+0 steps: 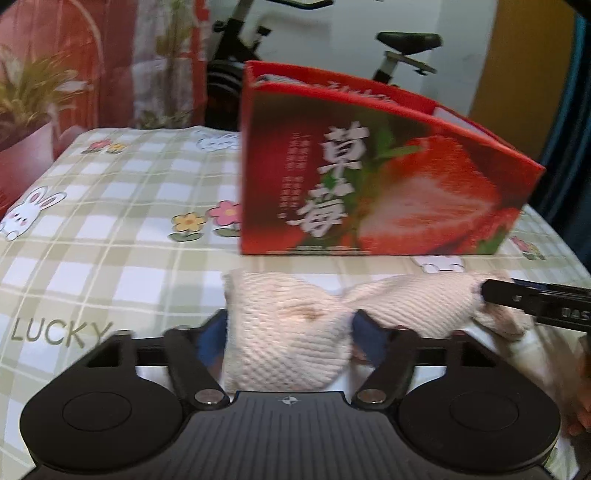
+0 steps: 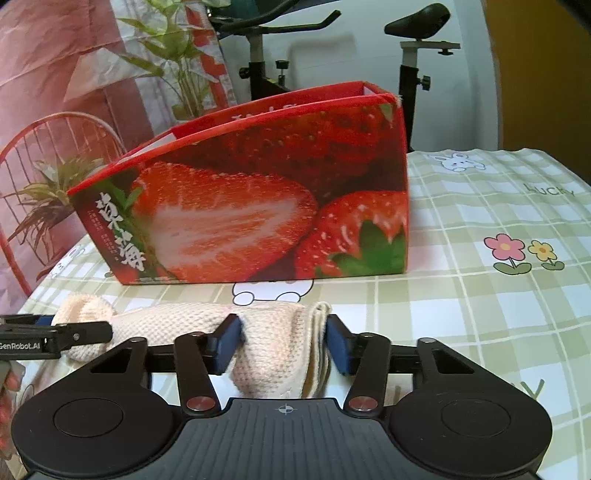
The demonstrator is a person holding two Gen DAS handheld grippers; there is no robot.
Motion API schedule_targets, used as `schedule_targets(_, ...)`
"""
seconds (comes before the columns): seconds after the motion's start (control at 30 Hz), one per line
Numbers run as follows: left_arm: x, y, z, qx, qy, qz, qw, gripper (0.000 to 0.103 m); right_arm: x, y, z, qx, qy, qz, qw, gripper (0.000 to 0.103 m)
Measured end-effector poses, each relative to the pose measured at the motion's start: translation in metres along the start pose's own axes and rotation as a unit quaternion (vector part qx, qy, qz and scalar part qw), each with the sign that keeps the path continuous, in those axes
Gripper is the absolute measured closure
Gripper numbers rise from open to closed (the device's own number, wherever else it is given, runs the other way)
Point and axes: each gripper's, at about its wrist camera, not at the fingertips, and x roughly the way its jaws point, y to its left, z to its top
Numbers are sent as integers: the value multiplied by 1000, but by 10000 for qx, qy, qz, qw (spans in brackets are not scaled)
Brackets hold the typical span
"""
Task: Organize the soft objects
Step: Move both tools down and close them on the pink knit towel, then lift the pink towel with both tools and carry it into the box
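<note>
A cream knitted cloth (image 1: 295, 332) lies bunched on the checked tablecloth in front of a red strawberry box (image 1: 369, 177). My left gripper (image 1: 288, 325) is shut on its left bundle, the blue pads pressed into both sides. The black tip of my right gripper (image 1: 491, 295) comes in from the right and pinches the other end. In the right wrist view my right gripper (image 2: 284, 339) is shut on the folded end of the cloth (image 2: 273, 343). There my left gripper (image 2: 107, 330) clamps the far left end. The box (image 2: 258, 206) stands open-topped just behind.
The tablecloth (image 1: 110, 240) with rabbits and flowers covers the table (image 2: 480, 295). An exercise bike (image 1: 406, 40) stands behind the box, also seen in the right wrist view (image 2: 417, 22). A potted plant (image 2: 177, 55) and a red wire chair (image 2: 22, 147) are at the left.
</note>
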Motion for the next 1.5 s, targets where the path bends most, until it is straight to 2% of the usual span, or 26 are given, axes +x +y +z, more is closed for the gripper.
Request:
schedule_targets(0.13, -5, -10, -2, 242, -79, -31, 9997, 57, -3, 11, 1, -209, 88, -19, 9997, 72)
schedule_targets(0.3, -9, -16, -5, 352, -181, 36, 9992, 64, -8, 18, -1, -382, 113, -27, 9992, 77)
schedule_targets(0.33, -10, -16, -6, 360, -195, 66, 9991, 70, -10, 17, -1, -375, 107, -21, 9992, 79)
schedule_targets(0.53, -18, -16, -8, 347, -259, 89, 9990, 78, -19, 17, -4, -377, 47, -13, 9993, 80)
schedule_targets(0.87, -32, -27, -22, 445, -332, 22, 9985, 81, -38, 17, -11, -430, -148, -85, 9989, 81)
schedule_targets(1.5, -34, -27, -29, 415, -293, -38, 9987, 80, -41, 15, -23, -434, -86, -120, 9989, 81)
